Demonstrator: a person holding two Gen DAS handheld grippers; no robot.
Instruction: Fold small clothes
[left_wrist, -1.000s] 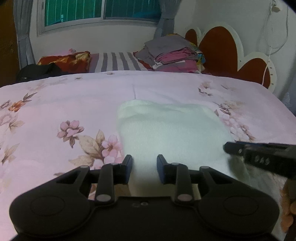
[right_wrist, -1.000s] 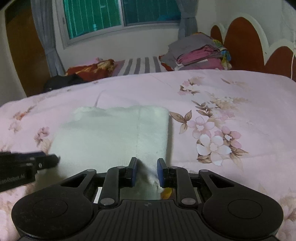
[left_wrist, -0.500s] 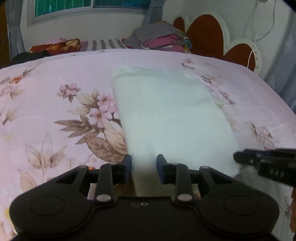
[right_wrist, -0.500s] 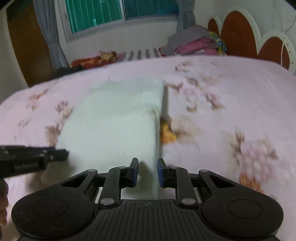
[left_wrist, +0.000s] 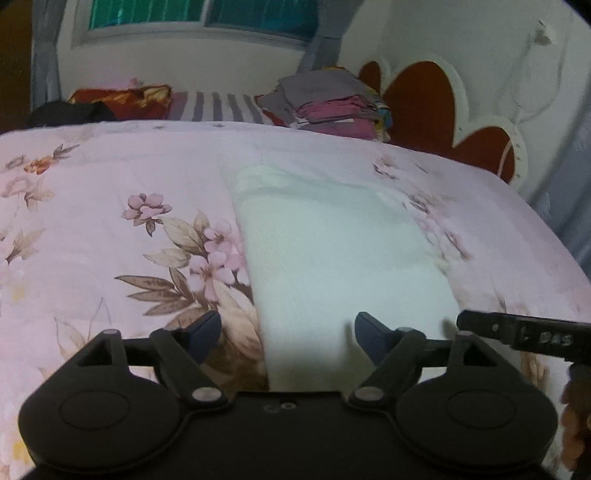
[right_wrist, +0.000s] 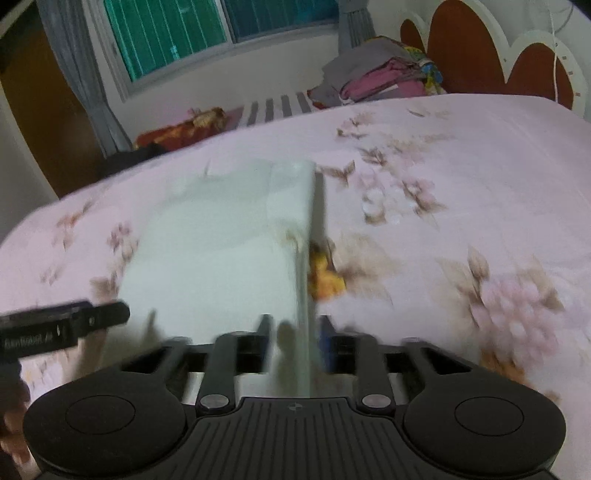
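My left gripper (left_wrist: 288, 330) hangs low over the near end of the white garment (left_wrist: 340, 254), its two fingers spread wide apart with nothing between them but the cloth's left edge lying below. The garment is a pale, ribbed rectangle laid flat on the pink flowered bedspread (left_wrist: 110, 206), running away from me toward the headboard (left_wrist: 424, 107). To the left of it the bedspread shows a big spray of pink blossoms and brown leaves. Beyond the bed's far edge sits a stack of folded clothes (left_wrist: 332, 105) in grey and magenta, beside a striped pillow (left_wrist: 218, 107).

Further right, my right gripper (right_wrist: 293, 341) has its fingers drawn in close on the garment's (right_wrist: 221, 251) right edge, which rises between them in a thin upright fold; the view is blurred, so I cannot tell how firmly they pinch. An orange patch on the bedspread (right_wrist: 461, 177) shows just beside that lifted edge.
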